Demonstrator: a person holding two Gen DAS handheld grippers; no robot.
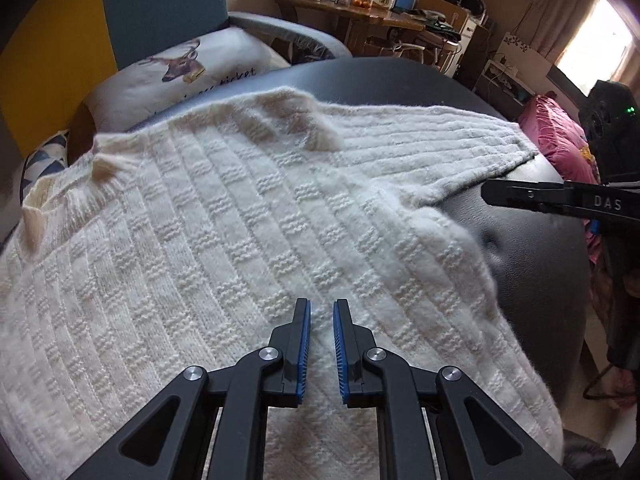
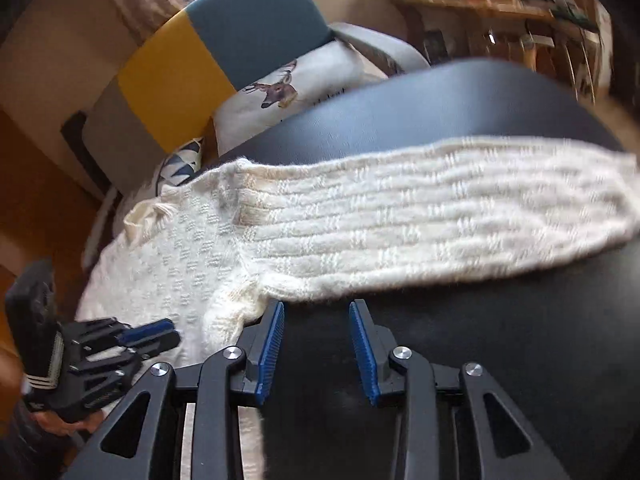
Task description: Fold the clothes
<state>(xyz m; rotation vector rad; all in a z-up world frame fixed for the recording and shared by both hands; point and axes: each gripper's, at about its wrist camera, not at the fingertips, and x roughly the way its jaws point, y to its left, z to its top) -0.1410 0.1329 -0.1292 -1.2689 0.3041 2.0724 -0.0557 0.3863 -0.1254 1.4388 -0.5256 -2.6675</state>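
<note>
Left wrist view: cluttered room, wooden shelf (image 1: 360,8) at back, deer-print pillow (image 1: 180,68) with partly readable "ticket", pink cushion (image 1: 556,136) far right. Cream knit sweater (image 1: 200,220) spread flat on a dark leather surface (image 1: 532,264). Left gripper (image 1: 321,312) over the sweater body, jaws slightly apart, holding nothing. Right gripper (image 1: 560,198) enters from the right, marked "DAS".

Right wrist view: blurred. Right gripper (image 2: 316,320) spread, over bare leather just beside the sleeve (image 2: 420,220) edge. Left gripper (image 2: 148,336) lower left.
</note>
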